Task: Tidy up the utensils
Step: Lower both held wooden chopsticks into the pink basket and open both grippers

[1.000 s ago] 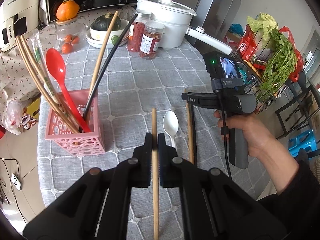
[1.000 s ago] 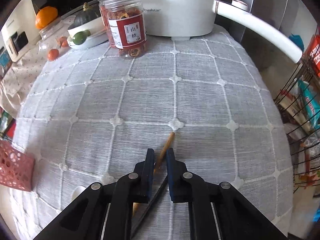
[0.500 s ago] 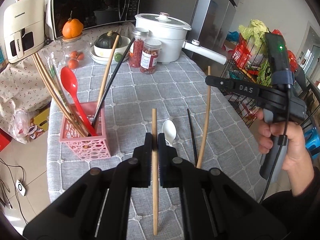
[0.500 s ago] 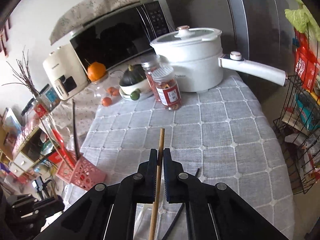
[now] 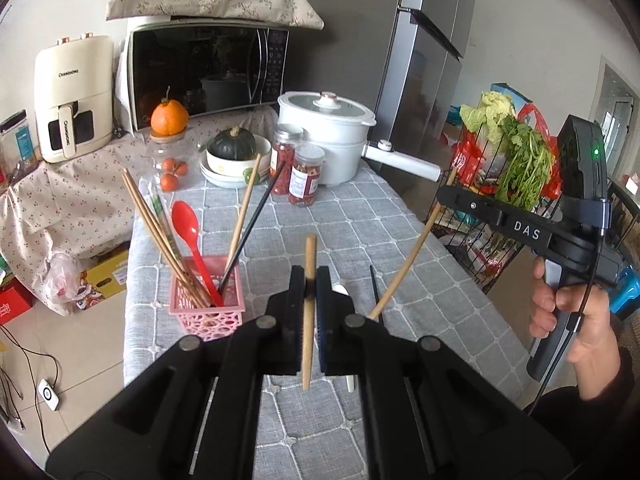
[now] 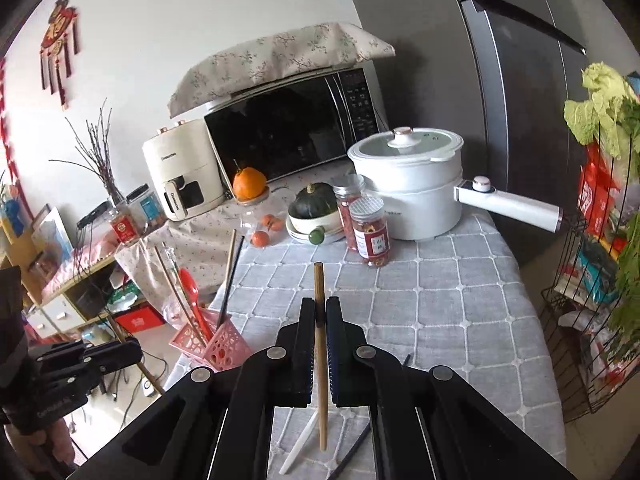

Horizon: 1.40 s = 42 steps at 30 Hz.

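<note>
Left wrist view: you're clamping a wooden chopstick [image 5: 308,312] mid-shaft in the left gripper [image 5: 308,300], right of the pink basket [image 5: 208,312]; the right gripper [image 6: 319,316] is pinching another bamboo chopstick [image 6: 320,360] — light, stiff, slippery.

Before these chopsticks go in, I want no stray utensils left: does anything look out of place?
Yes. A white spoon and a black chopstick lie loose on the tablecloth, outside the pink basket that holds the other utensils. Nothing looks spilled or damaged.

The worktop [image 5: 360,216], covered in grey checked cloth, carries a pink basket [image 5: 208,312], white pot [image 5: 324,140], two jars [image 5: 306,180], stacked bowls [image 5: 232,168], a white spoon [image 6: 298,446] and a black chopstick [image 5: 374,292].
</note>
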Each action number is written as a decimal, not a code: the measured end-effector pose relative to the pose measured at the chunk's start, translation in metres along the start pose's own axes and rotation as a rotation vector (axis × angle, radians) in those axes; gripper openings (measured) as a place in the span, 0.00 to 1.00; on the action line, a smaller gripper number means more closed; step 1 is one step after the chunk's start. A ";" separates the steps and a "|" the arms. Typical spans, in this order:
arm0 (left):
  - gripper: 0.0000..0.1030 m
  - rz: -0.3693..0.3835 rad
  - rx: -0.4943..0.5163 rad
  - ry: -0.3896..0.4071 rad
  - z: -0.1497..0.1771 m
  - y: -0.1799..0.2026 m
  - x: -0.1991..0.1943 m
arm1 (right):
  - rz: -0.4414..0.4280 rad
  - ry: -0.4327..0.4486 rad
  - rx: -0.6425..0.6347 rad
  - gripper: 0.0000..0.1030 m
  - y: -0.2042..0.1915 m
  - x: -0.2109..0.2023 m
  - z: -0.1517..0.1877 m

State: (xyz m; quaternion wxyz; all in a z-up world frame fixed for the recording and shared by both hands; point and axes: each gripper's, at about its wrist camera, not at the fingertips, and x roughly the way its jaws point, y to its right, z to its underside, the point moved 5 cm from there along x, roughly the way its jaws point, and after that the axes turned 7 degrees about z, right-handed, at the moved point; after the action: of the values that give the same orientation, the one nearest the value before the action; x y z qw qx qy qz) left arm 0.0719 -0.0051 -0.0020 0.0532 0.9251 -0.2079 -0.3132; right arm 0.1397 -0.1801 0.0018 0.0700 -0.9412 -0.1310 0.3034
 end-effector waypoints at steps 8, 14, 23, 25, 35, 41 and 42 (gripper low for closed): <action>0.06 -0.060 0.015 0.237 -0.042 -0.014 -0.047 | -0.036 0.129 -0.070 0.05 -0.033 -0.032 -0.032; 0.06 -0.120 -0.030 0.353 -0.059 -0.038 -0.062 | -0.077 0.176 -0.059 0.05 -0.049 -0.043 -0.051; 0.06 -0.196 -0.063 0.430 -0.065 -0.063 -0.054 | -0.136 0.207 -0.041 0.05 -0.078 -0.044 -0.059; 0.06 -0.207 -0.068 0.447 -0.066 -0.067 -0.051 | -0.147 0.217 -0.037 0.05 -0.085 -0.042 -0.061; 0.06 -0.267 -0.066 0.386 -0.058 -0.088 -0.015 | -0.180 0.236 -0.017 0.05 -0.106 -0.026 -0.060; 0.20 -0.241 -0.093 0.271 -0.047 -0.096 0.009 | -0.191 0.234 -0.008 0.05 -0.114 -0.014 -0.060; 0.29 -0.234 -0.108 0.255 -0.045 -0.097 0.010 | -0.192 0.235 -0.006 0.05 -0.115 -0.012 -0.060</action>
State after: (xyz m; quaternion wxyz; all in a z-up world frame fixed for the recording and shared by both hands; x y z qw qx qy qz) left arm 0.1403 0.0778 0.0059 0.0921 0.9710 -0.0733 -0.2081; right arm 0.1420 -0.0771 0.0809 0.1108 -0.9536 -0.2120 0.1826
